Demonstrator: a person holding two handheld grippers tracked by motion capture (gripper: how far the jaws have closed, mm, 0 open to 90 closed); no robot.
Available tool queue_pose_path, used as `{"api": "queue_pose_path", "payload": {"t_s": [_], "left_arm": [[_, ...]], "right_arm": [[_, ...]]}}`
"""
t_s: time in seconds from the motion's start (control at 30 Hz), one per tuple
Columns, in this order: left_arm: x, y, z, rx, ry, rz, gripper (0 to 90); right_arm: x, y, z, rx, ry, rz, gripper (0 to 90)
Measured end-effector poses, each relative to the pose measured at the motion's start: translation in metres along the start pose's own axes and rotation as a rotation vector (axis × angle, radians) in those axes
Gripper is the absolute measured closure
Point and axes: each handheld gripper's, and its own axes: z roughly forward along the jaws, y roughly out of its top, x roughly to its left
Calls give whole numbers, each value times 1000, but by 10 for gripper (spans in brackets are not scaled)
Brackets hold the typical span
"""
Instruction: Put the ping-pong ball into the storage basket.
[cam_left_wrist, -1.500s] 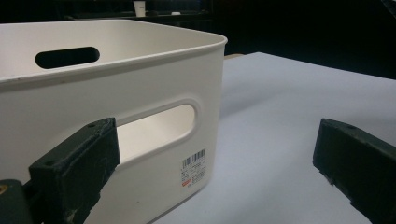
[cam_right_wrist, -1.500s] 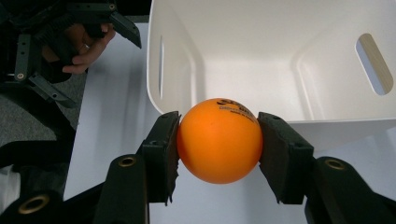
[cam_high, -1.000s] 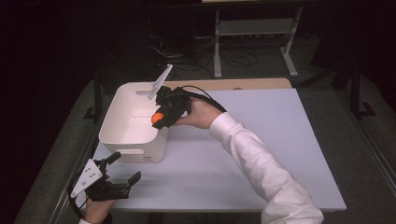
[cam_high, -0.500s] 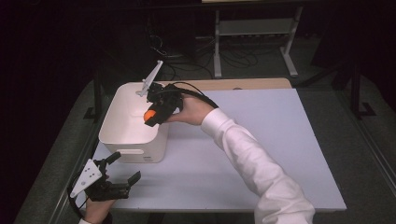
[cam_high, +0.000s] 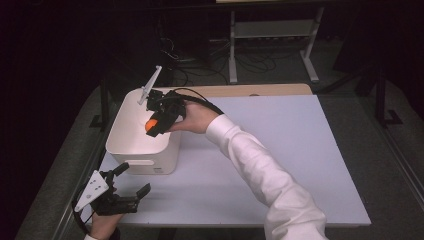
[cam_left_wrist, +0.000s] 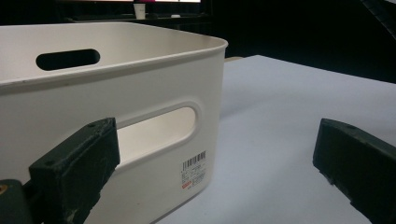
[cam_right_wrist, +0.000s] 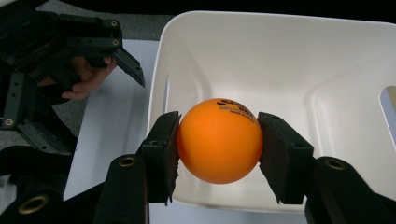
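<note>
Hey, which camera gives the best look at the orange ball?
The right gripper view: the orange ball sits large and sharp between that gripper's fingers, printed lettering visible, above the white bin. In the high view it is a small orange spot.

Smooth plastic, matt table, rough black pads

The white bin (cam_right_wrist: 299, 56) looks like smooth moulded plastic with a soft sheen, a paper barcode label (cam_left_wrist: 194, 169) stuck on its wall. The orange ball (cam_right_wrist: 219, 140) is smooth, faintly glossy plastic with black print. The right gripper (cam_right_wrist: 218, 154) has matt, rough-edged, foam-like pads (cam_right_wrist: 170, 149). The table (cam_high: 300, 150) top is flat and matt. The sleeve (cam_high: 260, 165) is white cloth.
</note>
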Motion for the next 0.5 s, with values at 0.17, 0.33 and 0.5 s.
{"api": "queue_pose_path", "payload": {"t_s": [0.17, 0.33, 0.5], "left_arm": [[1, 0, 0, 3, 2, 3, 2], [1, 1, 0, 6, 2, 5, 2], [1, 0, 0, 5, 3, 6, 2]], "right_arm": [[-3, 1, 4, 3, 3, 2, 492], [-4, 2, 8, 7, 12, 12, 492], [-5, 3, 12, 9, 14, 6, 492]]}}
